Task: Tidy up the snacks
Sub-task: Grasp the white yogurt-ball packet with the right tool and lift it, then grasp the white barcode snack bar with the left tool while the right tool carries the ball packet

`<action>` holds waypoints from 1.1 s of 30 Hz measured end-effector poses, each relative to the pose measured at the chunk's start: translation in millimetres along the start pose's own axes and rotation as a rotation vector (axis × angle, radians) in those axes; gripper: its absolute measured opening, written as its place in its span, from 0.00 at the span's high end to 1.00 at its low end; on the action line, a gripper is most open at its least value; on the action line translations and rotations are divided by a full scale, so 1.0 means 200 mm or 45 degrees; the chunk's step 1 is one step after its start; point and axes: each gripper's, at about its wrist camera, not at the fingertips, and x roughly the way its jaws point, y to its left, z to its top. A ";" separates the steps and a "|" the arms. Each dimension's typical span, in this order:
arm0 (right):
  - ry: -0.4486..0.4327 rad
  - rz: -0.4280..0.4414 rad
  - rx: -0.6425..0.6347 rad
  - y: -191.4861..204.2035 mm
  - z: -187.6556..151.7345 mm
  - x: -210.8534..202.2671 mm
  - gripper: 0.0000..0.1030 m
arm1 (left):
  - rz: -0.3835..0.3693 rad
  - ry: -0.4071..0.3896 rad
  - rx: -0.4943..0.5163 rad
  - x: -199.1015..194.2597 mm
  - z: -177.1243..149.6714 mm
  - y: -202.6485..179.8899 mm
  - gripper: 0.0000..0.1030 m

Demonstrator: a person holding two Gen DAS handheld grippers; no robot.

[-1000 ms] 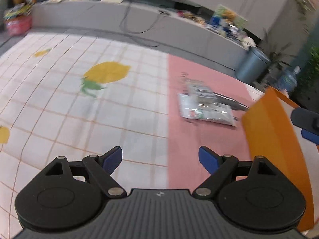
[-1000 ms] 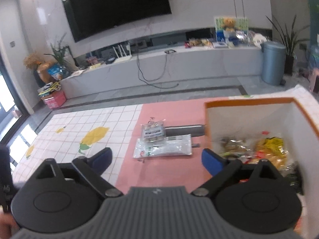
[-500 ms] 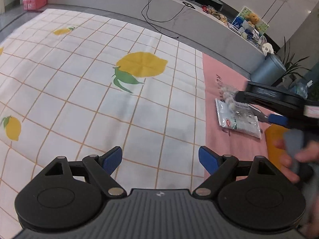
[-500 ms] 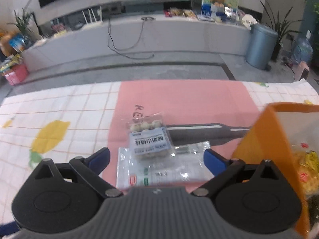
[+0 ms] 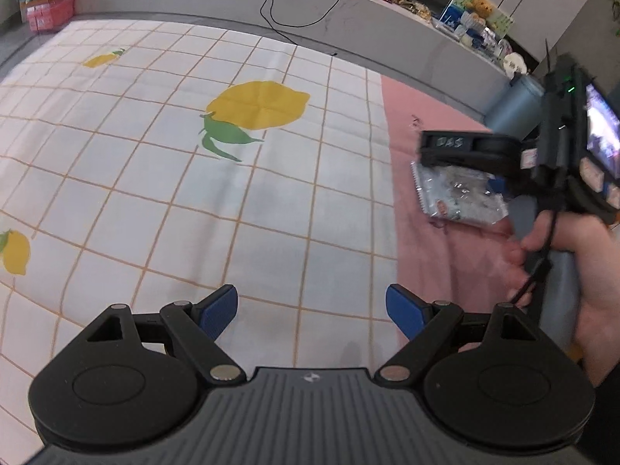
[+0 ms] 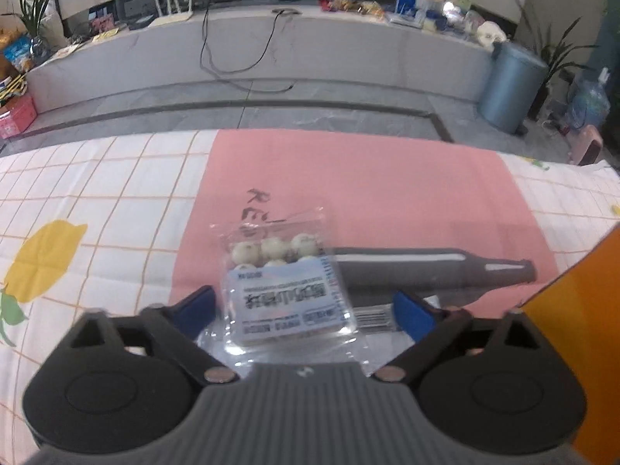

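Now right gripper fingers wide, straddling snack pack; left gripper fingers wide, empty.

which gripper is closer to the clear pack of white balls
Right. The right gripper straddles the pack of white balls, jaws open. The left gripper hovers over the lemon cloth, well aside.

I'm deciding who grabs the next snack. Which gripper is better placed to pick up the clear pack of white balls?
Right. The right gripper is open with the ball pack between its fingers on the pink mat. The left gripper, also open, sits over the lemon cloth, away from the snacks.
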 end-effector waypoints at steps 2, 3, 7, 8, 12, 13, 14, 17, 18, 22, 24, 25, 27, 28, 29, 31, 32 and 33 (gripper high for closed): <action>-0.015 -0.043 -0.044 0.02 -0.01 -0.02 0.39 | 0.026 -0.004 0.018 0.00 -0.01 -0.01 0.02; -0.017 -0.053 -0.064 0.02 -0.01 -0.02 0.40 | 0.022 -0.005 0.019 0.00 0.00 -0.01 0.02; -0.043 -0.031 -0.048 0.00 -0.04 -0.06 0.42 | 0.009 -0.016 0.021 -0.02 0.00 -0.01 0.02; -0.051 -0.018 -0.042 -0.01 -0.04 -0.07 0.42 | 0.007 -0.018 0.023 -0.02 0.00 -0.01 0.02; -0.103 0.050 -0.049 0.00 -0.10 -0.19 0.43 | 0.004 -0.010 0.004 -0.01 0.00 -0.01 0.02; -0.119 0.062 -0.061 0.00 -0.12 -0.23 0.43 | 0.000 -0.007 0.000 -0.01 0.00 -0.01 0.02; -0.131 0.069 -0.071 0.01 -0.13 -0.27 0.43 | -0.003 -0.004 0.000 -0.01 0.00 -0.01 0.02; -0.159 0.091 -0.112 0.01 -0.19 -0.39 0.43 | 0.003 -0.010 0.005 -0.01 0.00 -0.02 0.02; -0.159 0.091 -0.128 0.01 -0.20 -0.43 0.43 | 0.001 -0.015 0.004 -0.01 0.00 -0.02 0.02; -0.175 0.105 -0.169 -0.03 -0.20 -0.57 0.43 | -0.005 -0.033 0.008 -0.03 0.01 -0.05 0.02; -0.201 0.121 -0.164 -0.08 -0.20 -0.66 0.43 | 0.002 -0.069 0.077 -0.06 0.00 -0.11 0.02; -0.214 0.132 -0.147 -0.11 -0.19 -0.71 0.43 | 0.008 -0.085 0.125 -0.07 0.00 -0.14 0.02; -0.241 0.140 -0.070 -0.20 -0.17 -0.79 0.43 | 0.011 -0.111 0.222 -0.10 0.00 -0.21 0.02; -0.255 0.142 -0.024 -0.26 -0.16 -0.83 0.42 | 0.002 -0.125 0.262 -0.12 0.01 -0.24 0.02; -0.272 0.149 0.020 -0.32 -0.15 -0.87 0.42 | -0.022 -0.144 0.309 -0.13 0.01 -0.28 0.02; -0.308 0.167 0.080 -0.42 -0.16 -0.94 0.42 | -0.067 -0.179 0.400 -0.16 0.01 -0.36 0.02; -0.322 0.173 0.102 -0.48 -0.17 -0.98 0.42 | -0.088 -0.202 0.457 -0.17 0.01 -0.40 0.02; -0.328 0.177 0.121 -0.53 -0.18 -1.00 0.42 | -0.107 -0.221 0.521 -0.17 0.01 -0.44 0.02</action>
